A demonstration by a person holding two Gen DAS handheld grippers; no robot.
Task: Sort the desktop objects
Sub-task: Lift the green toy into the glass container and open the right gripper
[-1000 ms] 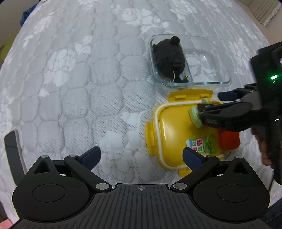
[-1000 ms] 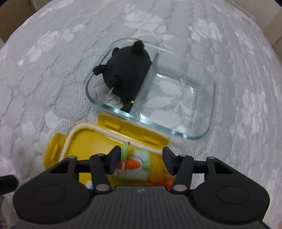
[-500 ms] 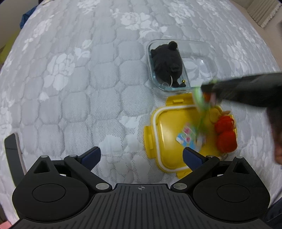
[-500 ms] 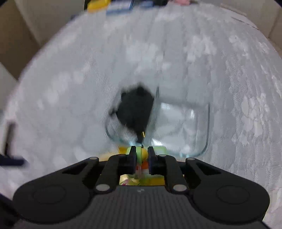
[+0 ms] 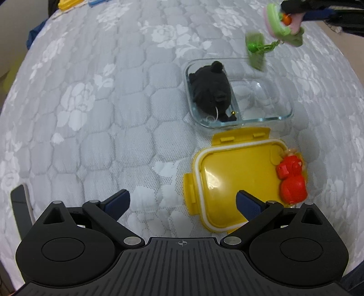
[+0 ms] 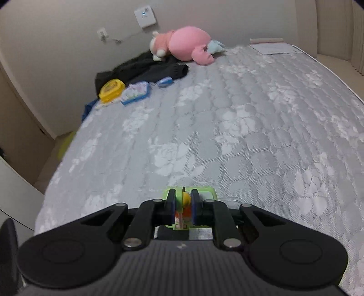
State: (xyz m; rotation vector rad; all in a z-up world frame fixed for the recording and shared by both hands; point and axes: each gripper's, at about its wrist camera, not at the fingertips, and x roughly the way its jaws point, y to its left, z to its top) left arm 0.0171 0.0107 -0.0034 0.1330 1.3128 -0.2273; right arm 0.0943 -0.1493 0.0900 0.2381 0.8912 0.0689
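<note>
In the left wrist view a clear two-part glass dish (image 5: 268, 118) holds a black plush toy (image 5: 210, 88) in its left half; the right half is bare. In front of it lies a yellow lid (image 5: 227, 179) with a red figure (image 5: 291, 179) at its right edge. My left gripper (image 5: 183, 202) hangs open above the lid's near left corner, holding nothing. My right gripper (image 5: 293, 16) is high at the top right, shut on a green keychain toy (image 5: 278, 24) whose green chain and tag (image 5: 256, 49) dangle above the dish. The same green toy (image 6: 183, 201) sits pinched between the right fingers.
All of it rests on a grey quilted mattress (image 5: 102, 113). At its far end lie a pink plush (image 6: 184, 45), dark clothing (image 6: 145, 68), a yellow lid (image 6: 112, 90) and a blue-rimmed box (image 6: 136, 93). A wall runs behind; the mattress drops off at left.
My right gripper shut on the green keychain toy in the yellow lid and lifted it up and away, past the glass dish. My left gripper stayed open and rose slightly.
</note>
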